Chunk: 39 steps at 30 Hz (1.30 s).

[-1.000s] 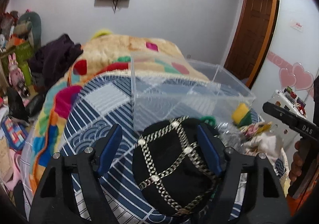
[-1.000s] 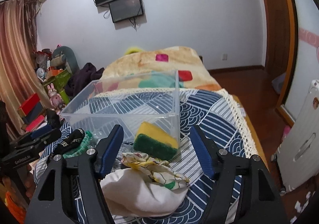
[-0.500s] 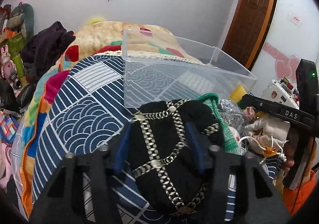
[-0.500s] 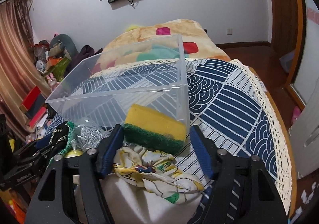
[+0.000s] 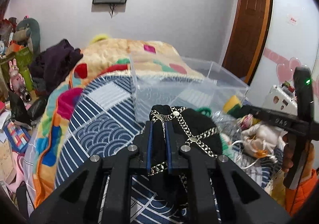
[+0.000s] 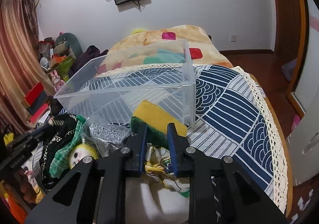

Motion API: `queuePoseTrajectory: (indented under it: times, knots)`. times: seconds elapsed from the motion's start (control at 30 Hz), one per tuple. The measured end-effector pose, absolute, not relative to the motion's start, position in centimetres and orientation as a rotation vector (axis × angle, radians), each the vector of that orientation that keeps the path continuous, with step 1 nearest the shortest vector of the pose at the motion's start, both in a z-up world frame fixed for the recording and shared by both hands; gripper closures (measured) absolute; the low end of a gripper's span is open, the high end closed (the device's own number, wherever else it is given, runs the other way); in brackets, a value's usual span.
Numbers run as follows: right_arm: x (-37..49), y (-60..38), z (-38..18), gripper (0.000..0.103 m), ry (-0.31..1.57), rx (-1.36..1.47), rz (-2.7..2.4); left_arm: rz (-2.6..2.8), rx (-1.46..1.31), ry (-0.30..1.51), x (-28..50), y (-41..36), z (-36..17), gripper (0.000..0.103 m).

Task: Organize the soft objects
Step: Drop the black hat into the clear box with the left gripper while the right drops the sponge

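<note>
My left gripper (image 5: 158,126) is shut on a black knit hat with silver chains (image 5: 191,122), which lies in front of the clear plastic box (image 5: 179,86). My right gripper (image 6: 157,128) is shut on the green edge of a yellow and green sponge (image 6: 157,114) that leans against the box's near wall (image 6: 123,94). The box stands open on the blue patterned cloth. The sponge also shows in the left wrist view (image 5: 232,103).
A pile lies beside the sponge: a floral cloth (image 6: 159,164), a white soft item (image 6: 159,200), a grey scourer (image 6: 107,132), a doll in a green knit cap (image 6: 79,154). A colourful blanket (image 5: 127,52) lies behind the box. Clutter fills the floor at left (image 5: 18,84).
Both grippers have closed: the left on the black hat, the right on the sponge. The left view has tilted up since half a second ago.
</note>
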State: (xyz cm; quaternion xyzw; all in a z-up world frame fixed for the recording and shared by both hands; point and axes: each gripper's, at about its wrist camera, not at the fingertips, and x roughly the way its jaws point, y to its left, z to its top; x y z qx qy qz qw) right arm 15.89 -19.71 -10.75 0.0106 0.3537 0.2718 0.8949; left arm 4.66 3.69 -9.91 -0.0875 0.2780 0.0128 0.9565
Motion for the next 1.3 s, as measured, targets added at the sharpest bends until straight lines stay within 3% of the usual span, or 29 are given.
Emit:
queuePoseTrajectory:
  times: [0.03,0.1,0.13,0.17,0.5,0.57,0.67,1.3]
  knots:
    - [16.0,-19.7,-10.7,0.079,0.734,0.017,0.557,0.025,-0.179,0.551,4.4,3.7,-9.5,0.092]
    - [16.2,-19.7,-10.6,0.048,0.734,0.024,0.53,0.025,-0.181,0.519,3.7,3.8,-8.6,0.092]
    - [16.3,-19.8,-10.6,0.023,0.732,0.033,0.519,0.023,-0.182,0.506,3.4,3.8,-8.1,0.092]
    - [16.4,-19.9,-10.5,0.013,0.726,0.042,0.51,0.021,-0.183,0.493,3.2,3.8,-7.8,0.092]
    - [19.5,-19.0,-12.5,0.014,0.847,0.134,0.552,0.025,-0.169,0.402,2.3,3.9,-4.8,0.093]
    - [19.3,-19.1,-12.6,0.036,0.845,0.136,0.556,0.026,-0.169,0.386,2.3,4.0,-4.2,0.093]
    - [18.7,-19.0,-12.3,0.044,0.829,0.128,0.574,0.032,-0.168,0.367,2.5,4.2,-3.6,0.093]
    - [16.0,-17.5,-4.2,0.046,0.532,-0.01,0.545,0.031,-0.145,0.297,9.6,4.8,0.4,0.093]
